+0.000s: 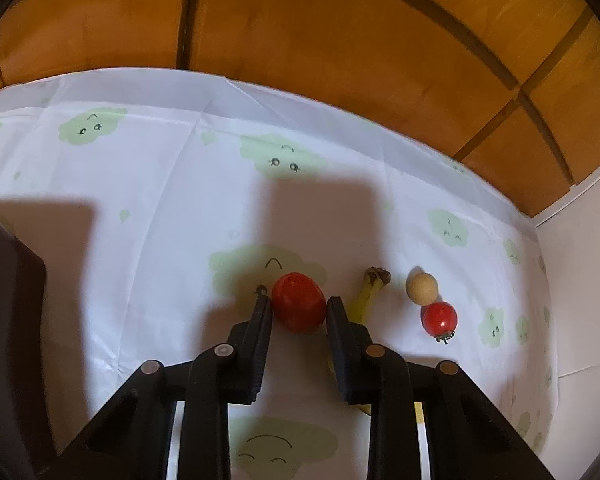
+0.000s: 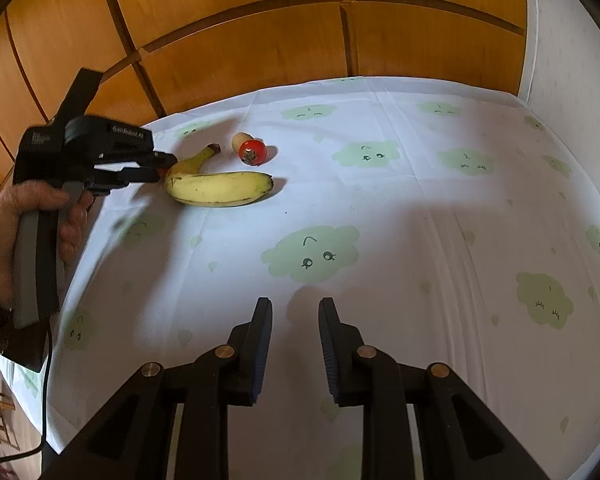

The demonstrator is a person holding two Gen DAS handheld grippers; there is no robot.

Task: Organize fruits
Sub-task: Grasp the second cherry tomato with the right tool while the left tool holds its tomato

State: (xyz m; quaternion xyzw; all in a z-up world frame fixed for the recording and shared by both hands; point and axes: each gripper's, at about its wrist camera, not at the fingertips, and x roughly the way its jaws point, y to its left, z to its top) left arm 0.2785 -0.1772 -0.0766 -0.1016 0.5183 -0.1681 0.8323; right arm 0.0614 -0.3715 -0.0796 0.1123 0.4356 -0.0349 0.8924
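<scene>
Left claw [image 1: 298, 304] clamping one strawberry [image 1: 298, 302], right claw [image 2: 295, 312] closed empty, one banana [image 2: 216, 188]

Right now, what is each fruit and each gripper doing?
Left hand-held gripper: shut on the big red tomato.
Big red tomato: pinched between the pads, on the cloud-print tablecloth.
Yellow banana: lying flat, untouched.
Small red cherry tomato: lying against the tan round ball.
Tan round ball: resting on the cloth.
Right hand-held gripper: shut, holding nothing.
</scene>
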